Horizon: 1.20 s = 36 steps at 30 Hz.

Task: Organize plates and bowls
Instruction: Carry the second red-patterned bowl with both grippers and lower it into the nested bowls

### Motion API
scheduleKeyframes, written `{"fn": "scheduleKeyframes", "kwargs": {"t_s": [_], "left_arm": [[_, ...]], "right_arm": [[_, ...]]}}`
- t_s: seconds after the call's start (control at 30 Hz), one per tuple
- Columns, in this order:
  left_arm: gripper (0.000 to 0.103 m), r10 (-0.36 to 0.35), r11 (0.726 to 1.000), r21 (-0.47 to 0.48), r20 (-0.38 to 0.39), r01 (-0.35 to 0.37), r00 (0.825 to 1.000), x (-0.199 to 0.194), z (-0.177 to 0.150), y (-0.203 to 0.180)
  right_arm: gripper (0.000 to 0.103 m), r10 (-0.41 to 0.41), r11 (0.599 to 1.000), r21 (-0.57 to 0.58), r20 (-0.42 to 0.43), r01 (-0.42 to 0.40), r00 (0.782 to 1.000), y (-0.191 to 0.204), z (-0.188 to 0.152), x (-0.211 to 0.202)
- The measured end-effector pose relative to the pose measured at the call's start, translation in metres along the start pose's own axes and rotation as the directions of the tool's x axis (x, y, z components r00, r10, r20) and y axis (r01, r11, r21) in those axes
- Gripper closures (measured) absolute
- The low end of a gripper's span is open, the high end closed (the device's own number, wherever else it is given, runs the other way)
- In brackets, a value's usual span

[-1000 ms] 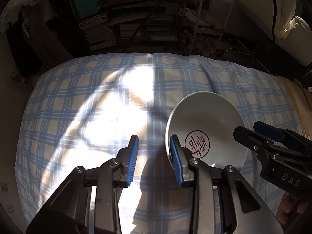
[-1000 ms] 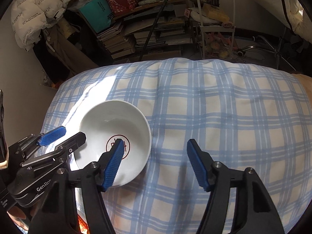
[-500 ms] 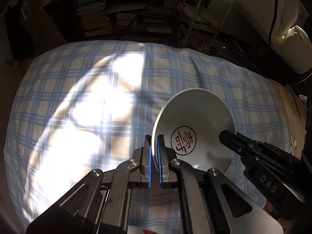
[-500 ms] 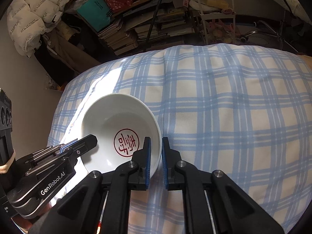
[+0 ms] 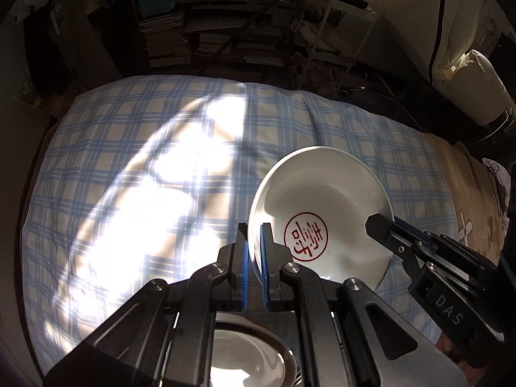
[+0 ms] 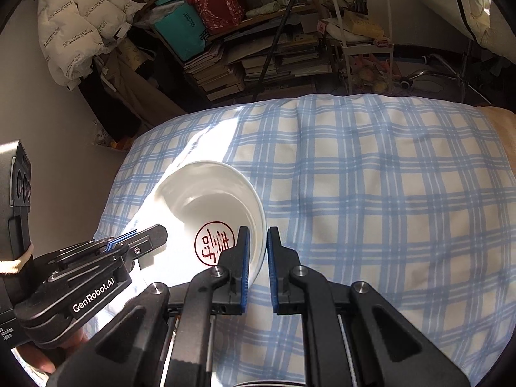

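A white bowl (image 5: 322, 193) with a red seal mark inside hangs tilted above the blue-checked bedspread (image 5: 145, 161). My left gripper (image 5: 253, 235) is shut on its left rim. In the right wrist view the same bowl (image 6: 206, 200) has its right rim pinched by my right gripper (image 6: 257, 235), which is shut on it. Each gripper shows in the other's view: the right gripper (image 5: 387, 225) on the far rim, the left gripper (image 6: 151, 235) likewise. A second pale dish with a dark rim (image 5: 245, 364) lies below the left gripper, partly hidden by it.
The bed fills the middle ground. Beyond its far edge stand shelves of stacked books (image 6: 225, 67) and a white metal cart (image 6: 361, 25). A white padded jacket (image 6: 74, 22) hangs at the left. A beige blanket (image 5: 467, 209) covers the bed's right side.
Both grippers closed on opposite rims of the bowl and lifted it off the bedspread. The dark-rimmed dish has come into view under the left gripper.
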<state>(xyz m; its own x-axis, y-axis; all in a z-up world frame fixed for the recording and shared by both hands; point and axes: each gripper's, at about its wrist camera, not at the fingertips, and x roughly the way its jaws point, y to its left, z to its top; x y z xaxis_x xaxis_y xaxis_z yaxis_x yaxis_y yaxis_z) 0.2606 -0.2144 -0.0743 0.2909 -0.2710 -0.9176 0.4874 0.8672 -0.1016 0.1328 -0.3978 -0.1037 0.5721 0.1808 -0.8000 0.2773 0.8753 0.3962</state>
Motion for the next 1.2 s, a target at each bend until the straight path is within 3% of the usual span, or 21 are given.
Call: {"fn": "scheduleKeyframes", "kwargs": {"t_s": [0.53, 1.2], "left_arm": [[0.097, 0.025, 1.0, -0.015, 0.074, -0.024, 0.997, -0.075, -0.046, 0.014], [0.095, 0.059, 0.996, -0.069, 0.067, -0.054, 0.996, -0.092, -0.113, 0.048]], "right_arm": [[0.091, 0.042, 0.997, -0.062, 0.067, -0.038, 0.997, 0.048, -0.042, -0.061], [0.091, 0.064, 0.992, -0.115, 0.028, -0.06, 0.998, 0.085, -0.097, -0.066]]}}
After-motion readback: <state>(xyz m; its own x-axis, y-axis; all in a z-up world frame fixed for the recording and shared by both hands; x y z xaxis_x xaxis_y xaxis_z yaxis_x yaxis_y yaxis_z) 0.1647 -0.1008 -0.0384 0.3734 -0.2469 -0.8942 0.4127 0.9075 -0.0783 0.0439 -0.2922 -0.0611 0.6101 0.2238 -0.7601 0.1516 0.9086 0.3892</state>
